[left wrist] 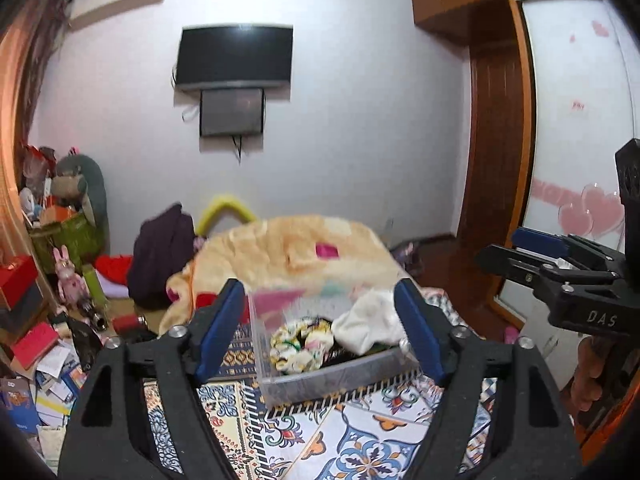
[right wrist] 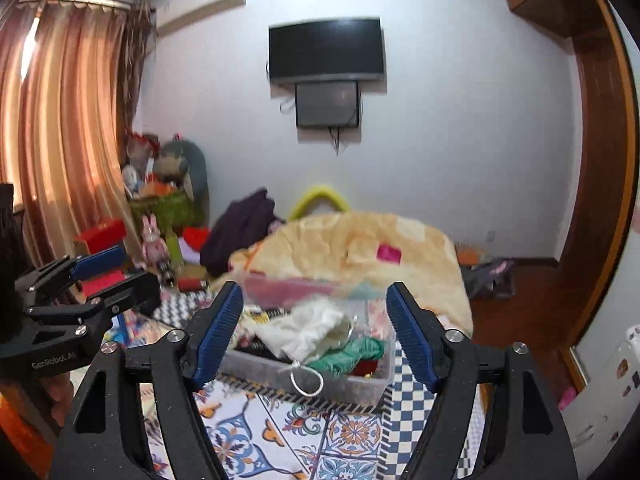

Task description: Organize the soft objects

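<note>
A clear plastic bin (left wrist: 332, 386) stands on a patterned bedspread and holds soft things: a white cloth (left wrist: 372, 326), a floral scrunchie (left wrist: 298, 344) and dark items. In the right wrist view the bin (right wrist: 360, 390) shows the white cloth (right wrist: 316, 330), a green knit piece (right wrist: 352, 356) and a white cord loop (right wrist: 306, 380) over its front wall. My left gripper (left wrist: 320, 332) is open and empty, above the bin's near side. My right gripper (right wrist: 316, 340) is open and empty, facing the bin. Each gripper shows in the other's view, the right (left wrist: 560, 264) and the left (right wrist: 92, 280).
A cream fleece blanket (left wrist: 288, 252) is heaped behind the bin. A dark purple bag (left wrist: 160, 256) and cluttered toys, boxes and books (left wrist: 48, 320) fill the left floor. A wooden wardrobe (left wrist: 496, 140) stands right. A TV (right wrist: 326, 50) hangs on the far wall.
</note>
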The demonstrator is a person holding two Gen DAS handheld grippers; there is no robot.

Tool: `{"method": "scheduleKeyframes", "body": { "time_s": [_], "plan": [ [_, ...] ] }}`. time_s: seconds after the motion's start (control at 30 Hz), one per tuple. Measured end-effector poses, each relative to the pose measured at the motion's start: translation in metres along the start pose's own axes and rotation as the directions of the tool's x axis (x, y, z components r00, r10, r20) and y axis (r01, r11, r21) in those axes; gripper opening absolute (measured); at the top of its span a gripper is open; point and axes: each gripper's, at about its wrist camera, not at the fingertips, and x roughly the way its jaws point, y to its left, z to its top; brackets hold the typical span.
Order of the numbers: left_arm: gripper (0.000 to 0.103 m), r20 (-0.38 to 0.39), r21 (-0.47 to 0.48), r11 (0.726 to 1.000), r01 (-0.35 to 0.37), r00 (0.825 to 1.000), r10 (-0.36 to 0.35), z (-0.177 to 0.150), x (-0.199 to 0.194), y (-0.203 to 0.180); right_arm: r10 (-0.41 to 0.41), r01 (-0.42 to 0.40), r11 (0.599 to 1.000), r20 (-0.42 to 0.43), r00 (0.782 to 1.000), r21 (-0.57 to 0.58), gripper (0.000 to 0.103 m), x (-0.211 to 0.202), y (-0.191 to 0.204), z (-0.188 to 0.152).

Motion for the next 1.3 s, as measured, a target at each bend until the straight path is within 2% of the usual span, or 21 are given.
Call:
{"method": "scheduleKeyframes", "body": {
  "time_s": [0.07, 0.2, 0.3, 0.4, 0.57, 1.3],
  "plan": [
    [0.082, 0.035, 0.003, 1.0, -0.004, 0.999, 0.004, 0.006, -0.014, -0.002, -0.006, 0.006, 1.0, 0.053, 0.999, 0.0, 0.083, -0.016, 0.002, 0.006],
    [0.098, 0.097, 0.001, 1.0, -0.012, 0.995, 0.012, 0.013, -0.037, -0.005, -0.001, 0.002, 1.0, 0.106, 0.994, -0.01, 0.084, -0.036, 0.01, 0.012],
    [0.102, 0.138, 0.018, 0.999, -0.032, 0.99, 0.029, 0.015, -0.05, -0.01, -0.006, 0.01, 1.0, 0.137, 0.991, -0.023, 0.09, -0.044, 0.016, 0.013],
    [0.103, 0.154, 0.035, 0.999, -0.037, 0.988, 0.031, 0.015, -0.058, -0.015, -0.009, 0.014, 1.0, 0.156, 0.988, -0.028, 0.099, -0.049, 0.021, 0.01],
    [0.103, 0.152, 0.021, 1.0, -0.017, 0.988, 0.014, 0.012, -0.063, -0.016, -0.012, 0.017, 0.999, 0.176, 0.984, -0.03, 0.103, -0.05, 0.026, 0.006],
    [0.103, 0.138, 0.008, 1.0, -0.008, 0.99, 0.007, 0.007, -0.063, -0.015, -0.011, 0.018, 0.999, 0.182, 0.983, -0.038, 0.103, -0.059, 0.032, 0.0]
  ]
}}
